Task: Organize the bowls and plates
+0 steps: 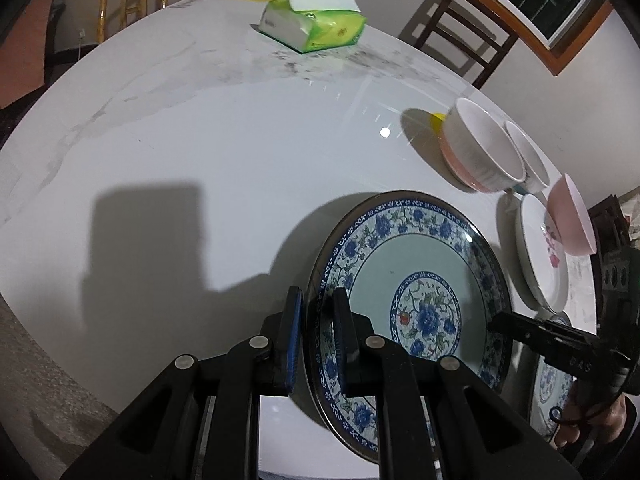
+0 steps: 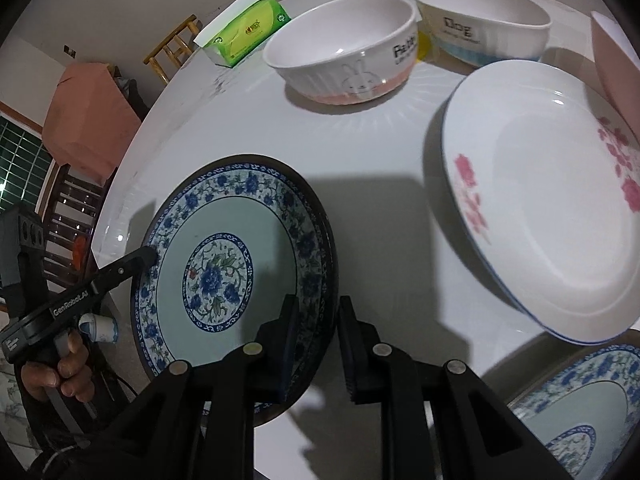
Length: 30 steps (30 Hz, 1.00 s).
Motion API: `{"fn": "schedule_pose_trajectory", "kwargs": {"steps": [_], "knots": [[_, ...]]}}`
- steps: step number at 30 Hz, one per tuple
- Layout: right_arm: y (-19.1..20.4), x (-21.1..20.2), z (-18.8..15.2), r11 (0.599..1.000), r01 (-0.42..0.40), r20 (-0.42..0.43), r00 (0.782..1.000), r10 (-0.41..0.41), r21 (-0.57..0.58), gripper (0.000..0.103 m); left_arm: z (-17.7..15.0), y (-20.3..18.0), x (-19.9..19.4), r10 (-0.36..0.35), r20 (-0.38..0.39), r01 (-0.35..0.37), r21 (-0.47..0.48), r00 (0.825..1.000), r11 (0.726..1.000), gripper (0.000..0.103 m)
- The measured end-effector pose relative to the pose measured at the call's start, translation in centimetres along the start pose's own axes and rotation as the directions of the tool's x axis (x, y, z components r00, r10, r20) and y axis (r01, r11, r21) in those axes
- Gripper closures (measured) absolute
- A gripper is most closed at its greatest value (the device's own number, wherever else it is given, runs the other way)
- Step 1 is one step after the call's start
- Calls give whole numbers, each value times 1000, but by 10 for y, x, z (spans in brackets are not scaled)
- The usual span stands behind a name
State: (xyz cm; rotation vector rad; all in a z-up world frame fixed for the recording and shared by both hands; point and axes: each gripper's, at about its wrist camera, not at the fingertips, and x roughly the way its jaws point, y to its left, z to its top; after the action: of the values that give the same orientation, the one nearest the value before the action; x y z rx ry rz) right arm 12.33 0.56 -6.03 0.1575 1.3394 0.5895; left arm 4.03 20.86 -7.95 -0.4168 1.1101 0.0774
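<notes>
Item: blue-flowered plate [image 1: 416, 304], carried clear of the worktop [image 1: 200, 152], judging by the shadow thrown beneath it.

Hold: two claws, one on each side of the rim. The left claw [image 1: 319, 344] is drawn narrow with the plate's edge pinched between its blue pads. The right claw [image 2: 318, 350] straddles the opposite edge, nearly shut on the rim. A grip on both sides suits a wide, shallow dish that one thin pinch would let tip; this is a judgement, not a thing seen.

Other stock on the worktop:
- rabbit bowl [image 2: 344, 46], white with a pink foot, upright.
- lettered bowl [image 2: 482, 20] with a blue band, just beside it; a small yellow thing shows between the two.
- pink-flowered plate [image 2: 548, 208], white, near the carried plate on its right.
- pink bowl [image 1: 572, 220], at the far right edge.
- tissue pack [image 1: 314, 26], green, well apart at the far side.

Views compared: the right wrist view alone shows a second blue-flowered plate [image 2: 576, 408] low at the right, probably the stacking place, and the bowls' markings. The left wrist view alone shows the long bare stretch of worktop and the pink bowl whole. Each view shows the other claw's hand; whether the pink bowl rests on the pink-flowered plate cannot be told.
</notes>
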Motion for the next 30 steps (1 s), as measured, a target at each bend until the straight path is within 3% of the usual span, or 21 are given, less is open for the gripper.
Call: {"fn": "schedule_pose_trajectory", "kwargs": {"steps": [17, 30], "knots": [[15, 4, 5, 1000, 11, 10, 1000, -10, -15, 81, 2, 17, 10, -22, 4, 22, -41, 1000, 999, 89], [16, -2, 4, 998, 48, 31, 998, -47, -27, 79, -2, 24, 4, 34, 24, -32, -81, 999, 996, 69]]}}
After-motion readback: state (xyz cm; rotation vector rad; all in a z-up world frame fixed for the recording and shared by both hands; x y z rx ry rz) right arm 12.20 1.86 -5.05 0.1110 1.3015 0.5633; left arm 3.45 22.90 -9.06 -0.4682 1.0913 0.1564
